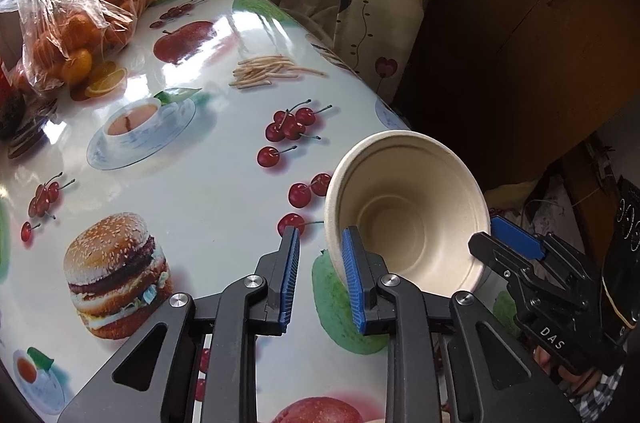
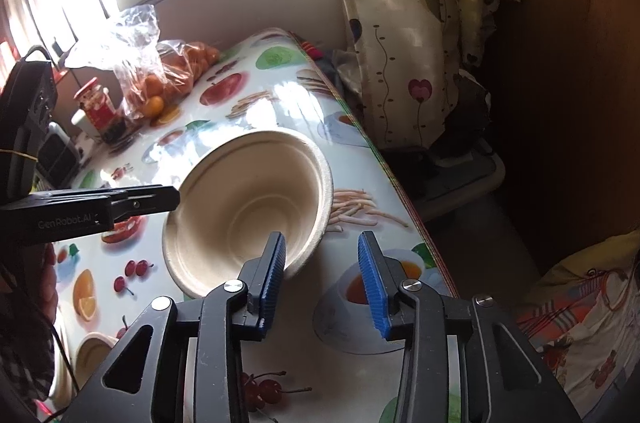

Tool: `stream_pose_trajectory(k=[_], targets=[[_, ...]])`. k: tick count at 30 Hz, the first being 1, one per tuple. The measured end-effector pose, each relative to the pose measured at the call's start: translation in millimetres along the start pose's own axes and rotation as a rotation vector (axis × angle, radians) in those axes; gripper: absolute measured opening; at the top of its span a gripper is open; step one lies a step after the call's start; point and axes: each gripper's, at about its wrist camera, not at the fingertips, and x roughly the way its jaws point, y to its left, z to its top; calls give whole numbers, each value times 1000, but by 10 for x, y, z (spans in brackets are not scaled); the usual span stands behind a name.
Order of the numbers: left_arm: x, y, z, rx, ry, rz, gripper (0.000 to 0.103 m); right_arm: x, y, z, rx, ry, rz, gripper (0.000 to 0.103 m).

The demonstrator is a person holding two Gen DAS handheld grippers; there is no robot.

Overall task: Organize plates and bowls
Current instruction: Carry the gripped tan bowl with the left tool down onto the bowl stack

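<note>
The left tongs (image 1: 320, 234) are standing partly open, straddling the near wall of the paper bowl (image 1: 404, 211). The right-hand finger is reaching inside the bowl and the other is waiting outside, with a strip of table (image 1: 208, 159) showing between that pad and the rim, so they are not clamping it. The right tongs (image 2: 322, 238) are doing the same on the opposite side, one finger lying over the rim, the other standing well clear of it with nothing gripped.

The bowl is leaning on its edge between the two pairs, its opening facing them. Probably each is bracketing the thin wall so that a squeeze can pinch it and lift the bowl toward a stack.

Beyond the bowl a bag of oranges (image 1: 76, 27) is sitting at the far end of the table. What is propping the bowl is hidden behind the fingers. Down beside the right tongs, another bowl (image 2: 94, 347) is peeking out, mostly cut off.
</note>
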Motion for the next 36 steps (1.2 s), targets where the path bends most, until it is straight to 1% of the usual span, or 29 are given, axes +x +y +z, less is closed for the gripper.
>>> stream_pose_trajectory(k=[1,4,5,7,13,27,36], targets=[[8,-2,2,-5,2,-7,19,8,8,1,1,2,3,32],[18,-17,4,-3,4,-20,14,17,29,1,-1,2,10,31],[22,-24,2,0,6,-22,13,18,34,0,-1,3,10,28],[23,-28,3,-4,5,-29,10,22,39,1,-1,4,13,27],[22,-42,21,2,-3,-28,8,37,54,0,-3,6,6,18],[13,-35,31,-4,-5,-35,8,35,28,-3,3,8,6,18],[-113,-56,-21,-5,-28,-40,8,-86,73,-6,-2,-7,15,18]])
